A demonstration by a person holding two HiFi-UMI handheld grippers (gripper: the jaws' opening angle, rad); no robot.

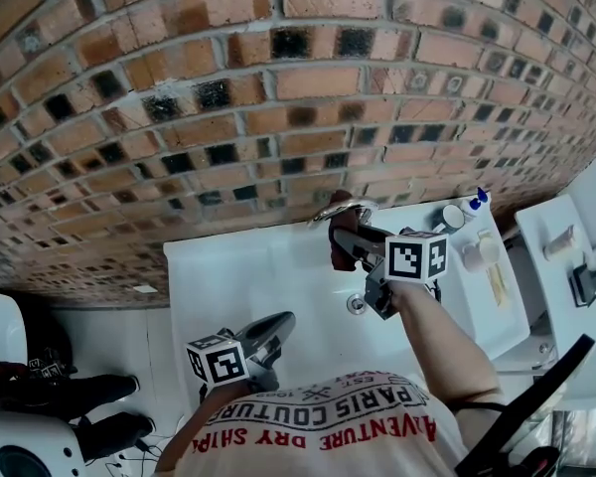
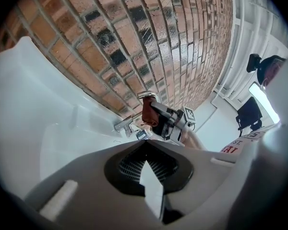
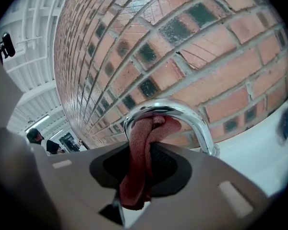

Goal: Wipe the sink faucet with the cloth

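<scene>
Left gripper (image 1: 281, 323): grey moulded shell, dark ribbed pads inside the jaws
Right gripper (image 1: 340, 235): same grey shell
Marker cubes (image 1: 219, 362): white faces, black square markers
Shirt (image 1: 328, 430): white, red printed lettering

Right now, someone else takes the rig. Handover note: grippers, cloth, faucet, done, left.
Right: the right gripper is shut on the cloth, which is red-brown and pressed up against the underside of the faucet spout's curve.
Left: the left gripper is shut with nothing between its fingers, held low at the near edge of the sink, away from the faucet.
Done: cloth is on the spout; how much is wiped cannot be told.
Left to do, probably: wipe along the spout and down to its base.
</scene>
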